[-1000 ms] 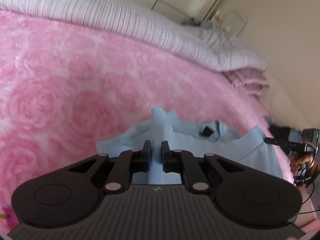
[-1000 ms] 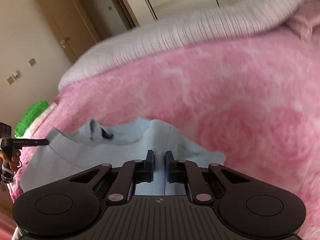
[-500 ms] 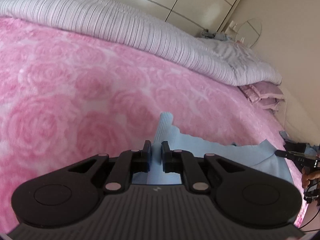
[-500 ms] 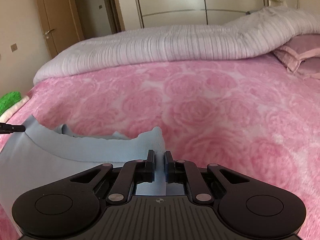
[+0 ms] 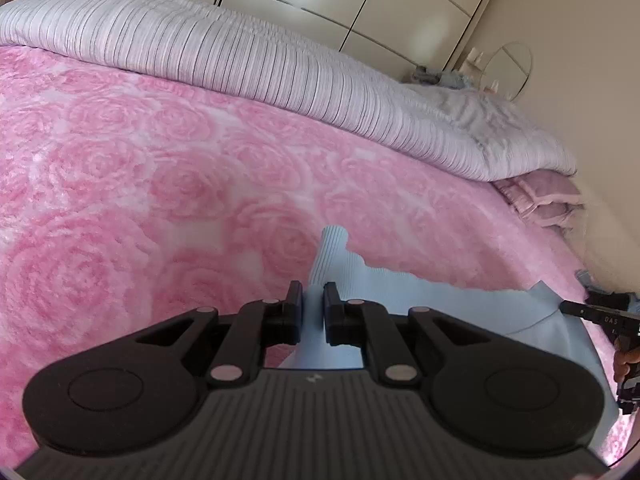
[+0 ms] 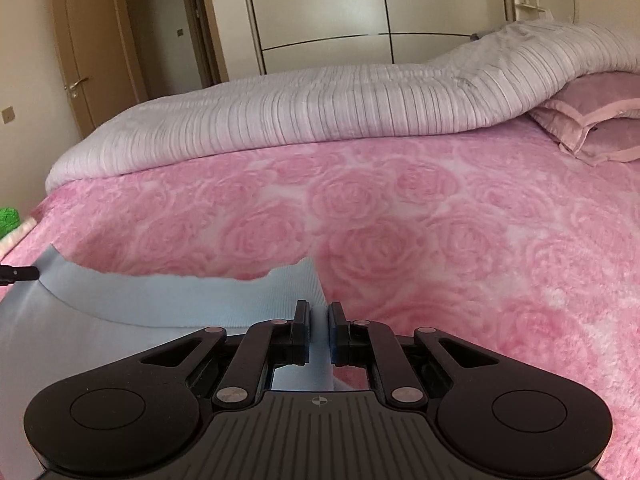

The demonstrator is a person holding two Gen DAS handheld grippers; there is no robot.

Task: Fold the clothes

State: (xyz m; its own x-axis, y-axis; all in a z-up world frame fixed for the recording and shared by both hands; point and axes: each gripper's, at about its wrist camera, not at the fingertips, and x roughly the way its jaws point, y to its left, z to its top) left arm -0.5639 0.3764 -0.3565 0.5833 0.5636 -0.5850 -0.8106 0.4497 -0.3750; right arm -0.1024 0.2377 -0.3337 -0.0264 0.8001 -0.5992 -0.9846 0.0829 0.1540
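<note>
Left tool (image 5: 313, 300), jaws narrow, pinching a ribbed corner of the light-blue garment (image 5: 420, 304). Right tool (image 6: 319, 320), jaws likewise narrow, clamped on the opposite ribbed corner of that garment (image 6: 160, 300). The garment's ribbed band is stretched between the 2 tools, with the cloth below it out of view behind the tools, above the pink rose-patterned blanket (image 6: 400, 216) on the bed. Behind: a striped lilac duvet (image 6: 320, 108), a pink pillow (image 6: 592, 120), cream wardrobe doors (image 6: 360, 12).

Left tool (image 5: 313, 296) and right tool (image 6: 319, 316) both pitched downward, jaws clamped nearly closed
</note>
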